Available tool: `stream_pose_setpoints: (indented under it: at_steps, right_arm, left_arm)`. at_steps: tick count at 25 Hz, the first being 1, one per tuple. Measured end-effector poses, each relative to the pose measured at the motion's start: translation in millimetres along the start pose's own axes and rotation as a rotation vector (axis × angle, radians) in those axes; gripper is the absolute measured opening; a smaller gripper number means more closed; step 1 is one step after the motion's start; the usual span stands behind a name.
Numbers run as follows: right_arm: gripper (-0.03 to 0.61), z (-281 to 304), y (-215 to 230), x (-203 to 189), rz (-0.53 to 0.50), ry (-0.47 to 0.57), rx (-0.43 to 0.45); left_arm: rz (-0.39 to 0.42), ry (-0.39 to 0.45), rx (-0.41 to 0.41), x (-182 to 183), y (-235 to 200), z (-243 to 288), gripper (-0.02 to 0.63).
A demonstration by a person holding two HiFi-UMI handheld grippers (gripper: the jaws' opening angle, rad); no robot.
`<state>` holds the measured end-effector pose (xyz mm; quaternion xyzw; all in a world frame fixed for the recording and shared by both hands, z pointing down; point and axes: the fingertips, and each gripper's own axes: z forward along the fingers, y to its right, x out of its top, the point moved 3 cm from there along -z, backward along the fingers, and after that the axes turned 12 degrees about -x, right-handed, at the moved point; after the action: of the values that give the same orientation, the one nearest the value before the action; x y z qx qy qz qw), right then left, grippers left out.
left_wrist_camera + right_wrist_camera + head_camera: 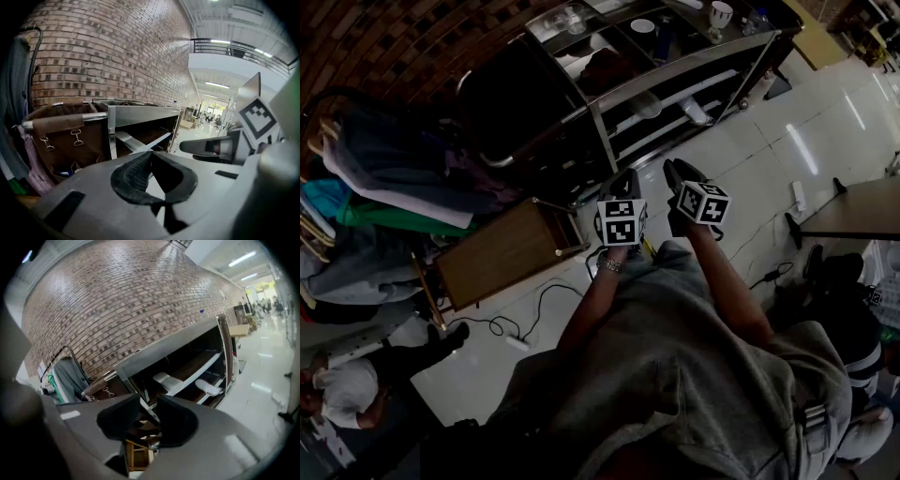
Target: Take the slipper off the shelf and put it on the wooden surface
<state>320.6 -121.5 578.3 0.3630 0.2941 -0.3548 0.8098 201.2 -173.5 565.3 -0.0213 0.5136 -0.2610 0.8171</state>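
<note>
**Q:** where's the slipper at rn?

**A:** The slipper point(168, 380) lies on a lower shelf point(202, 368) of the metal rack, with a second slipper point(209, 388) nearer the rack's right end. My left hand-held gripper point(150, 155) is closed tip to tip on nothing. My right hand-held gripper point(149, 401) is barely cracked open and empty too. The wooden tabletop point(502, 255) is off to my left.

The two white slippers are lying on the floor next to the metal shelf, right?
Not quite. The white slippers are lying on a board inside the metal shelf, not on the floor next to it. There are two and they are white, as you said. The right gripper view shows them there.
</note>
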Motion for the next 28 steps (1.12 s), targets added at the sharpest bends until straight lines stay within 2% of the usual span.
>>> stream_pose_setpoints:
  at_steps: [3, 5, 8, 10, 13, 16, 21, 22, 24, 25, 28]
  right_arm:
    - [0.252, 51, 25, -5, 0.083, -0.079, -0.002]
    - [0.286, 90, 39, -1, 0.141, -0.114, -0.013]
    - [0.373, 152, 61, -4, 0.246, -0.182, -0.028]
    - [0.413, 194, 74, -4, 0.275, -0.214, -0.045]
    - [0.442, 255, 85, -2, 0.261, -0.239, -0.071]
    - [0.468, 302, 98, -10, 0.334, -0.289, -0.104]
    - [0.454, 355, 103, -17, 0.396, -0.337, -0.161]
    - [0.417, 360, 104, -18, 0.391, -0.339, -0.166]
    - [0.286, 366, 106, -16, 0.363, -0.33, -0.173]
    - [0.25, 367, 105, -13, 0.348, -0.326, -0.174]
    - [0.198, 361, 104, -8, 0.334, -0.304, -0.16]
  left_arm:
    - [-0.029, -0.012, 0.004, -1, -12, 12, 0.005]
    - [-0.037, -0.014, 0.01, 6, -23, 21, 0.004]
    - [-0.045, -0.022, 0.033, 13, -35, 26, 0.004]
    - [-0.052, -0.025, 0.06, 16, -44, 26, 0.004]
    - [-0.093, -0.05, 0.114, 8, -61, 28, 0.004]
    - [-0.127, -0.103, 0.155, -13, -69, 28, 0.003]
    - [-0.175, -0.144, 0.203, -32, -85, 24, 0.004]
    - [-0.179, -0.153, 0.209, -34, -87, 25, 0.003]
    - [-0.177, -0.166, 0.22, -33, -91, 28, 0.004]
    - [-0.175, -0.165, 0.222, -31, -93, 30, 0.003]
    - [-0.171, -0.163, 0.211, -27, -93, 38, 0.003]
